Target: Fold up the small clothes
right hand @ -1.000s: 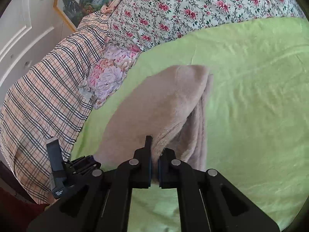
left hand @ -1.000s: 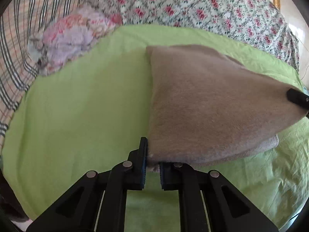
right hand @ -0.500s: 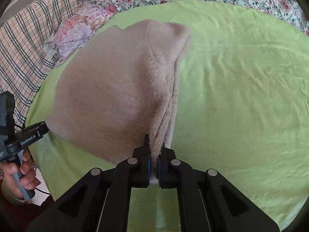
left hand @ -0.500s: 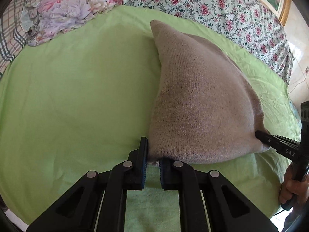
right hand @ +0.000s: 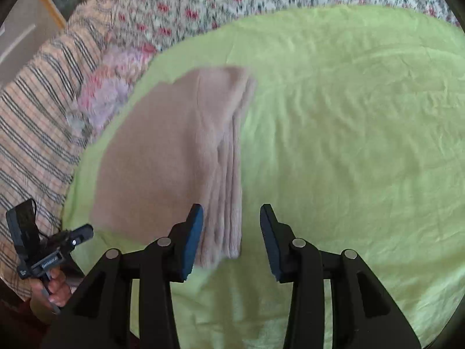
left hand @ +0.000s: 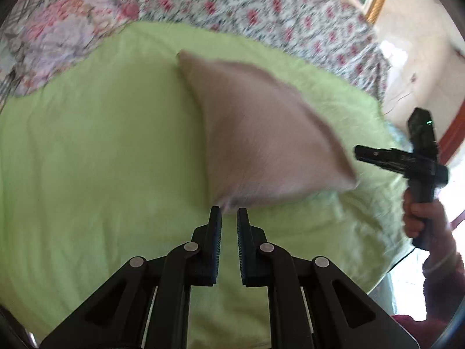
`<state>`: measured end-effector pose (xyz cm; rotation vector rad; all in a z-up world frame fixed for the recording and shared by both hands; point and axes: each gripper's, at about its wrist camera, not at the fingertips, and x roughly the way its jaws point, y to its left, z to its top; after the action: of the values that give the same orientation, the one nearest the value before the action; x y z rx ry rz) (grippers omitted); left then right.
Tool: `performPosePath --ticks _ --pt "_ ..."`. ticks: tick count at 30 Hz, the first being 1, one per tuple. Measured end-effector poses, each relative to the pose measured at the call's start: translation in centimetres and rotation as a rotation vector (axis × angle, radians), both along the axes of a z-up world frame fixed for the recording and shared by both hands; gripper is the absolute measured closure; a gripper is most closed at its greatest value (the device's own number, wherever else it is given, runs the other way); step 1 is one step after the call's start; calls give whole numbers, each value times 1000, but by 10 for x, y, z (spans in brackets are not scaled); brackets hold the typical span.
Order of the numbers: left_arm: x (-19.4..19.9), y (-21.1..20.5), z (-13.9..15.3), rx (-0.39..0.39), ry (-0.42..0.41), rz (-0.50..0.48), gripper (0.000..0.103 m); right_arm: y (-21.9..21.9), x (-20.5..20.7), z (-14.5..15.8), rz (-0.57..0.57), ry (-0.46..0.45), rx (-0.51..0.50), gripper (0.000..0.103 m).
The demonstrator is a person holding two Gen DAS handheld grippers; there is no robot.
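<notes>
In the right wrist view, the left gripper (right hand: 84, 232) sits at the lower left of the frame, its jaw state impossible to tell from there; left of centre, the folded beige knitted garment (right hand: 171, 157) lies on the light green bedsheet (right hand: 334, 145), and the right gripper (right hand: 231, 215) at bottom centre is spread wide, released, with the garment's near edge between its fingers. In the left wrist view, the left gripper's (left hand: 229, 218) fingers stand slightly parted, grasping nothing, just below the garment's (left hand: 261, 142) corner.
</notes>
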<state>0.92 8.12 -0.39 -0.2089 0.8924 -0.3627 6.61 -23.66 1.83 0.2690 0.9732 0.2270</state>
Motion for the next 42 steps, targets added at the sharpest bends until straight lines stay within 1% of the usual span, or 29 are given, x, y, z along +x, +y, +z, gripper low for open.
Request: performPosePath --ticks 2,5,7,8,9,10,11,13,15,16,18,21,22,24,25,27,29,30,31,33,34,35,36,37,38,39,40,41,42 --pt "19 -3 19 -63 -55 -27 93 11 20 8 28 -25 52 61" --pt "57 -15 28 -91 -97 -67 93 34 46 4 71 -28 80 61" --pt "80 -24 18 -93 -47 -95 93 50 64 -9 101 8 75 61" --pt "88 -26 9 -89 -14 -101 93 57 76 -20 118 48 50 61" --pt "92 -28 1 -91 10 -111 93 60 81 -28 113 74 15 63" --pt "94 -31 -7 -80 34 -108 94 61 87 -35 110 91 -8 69" --pt "95 -34 -18 -70 70 -102 97 61 94 -44 112 104 -39 73" --pt "98 -38 -42 -74 124 -85 100 55 102 -49 78 102 -81 103" --pt "97 -42 -51 -97 125 -70 103 45 111 -52 57 110 -19 103" --pt "97 -43 -50 -100 128 -56 103 44 113 -52 56 111 -14 103" --pt "95 -45 -45 -96 122 -45 103 48 111 -50 62 103 -45 103" --pt "85 -45 -39 -99 114 -50 103 48 99 -39 64 79 -51 103" --pt "80 -42 -35 -96 106 -58 102 47 94 -33 63 70 -51 99" --pt "69 -41 -27 -46 79 -74 101 49 74 -18 78 36 -39 99" --pt "63 -41 -26 -37 71 -79 100 50 61 -12 106 23 -21 99" --pt "51 -40 -21 -20 55 -90 98 56 37 -7 149 22 -8 98" --pt "40 -37 -18 -6 43 -93 98 60 17 -10 184 46 -11 95" --pt "36 -35 -18 0 35 -95 96 61 6 -17 200 69 -33 91" --pt "33 -34 -19 5 32 -97 96 61 0 -24 200 87 -83 86" --pt "29 -31 -28 15 47 -85 96 55 -3 -41 155 122 -197 86" --pt "26 -29 -35 7 63 -86 96 47 -3 -46 132 128 -177 86" --pt "25 -28 -42 8 81 -81 96 38 0 -47 108 139 -110 87" --pt "23 -28 -42 9 83 -77 96 31 3 -42 84 145 -35 86" --pt "23 -28 -39 11 77 -80 96 29 4 -36 78 129 -12 86" --pt "19 -27 -31 12 61 -88 93 26 6 -24 69 88 10 85" --pt "17 -24 -25 8 47 -82 91 23 10 -17 58 67 21 73" --pt "16 -21 -20 -8 35 -74 90 20 14 -11 45 49 33 46" --pt "16 -18 -16 -20 28 -65 87 17 22 -5 31 29 46 35" --pt "18 -12 -12 -27 15 -41 86 12 33 1 12 -4 64 29"
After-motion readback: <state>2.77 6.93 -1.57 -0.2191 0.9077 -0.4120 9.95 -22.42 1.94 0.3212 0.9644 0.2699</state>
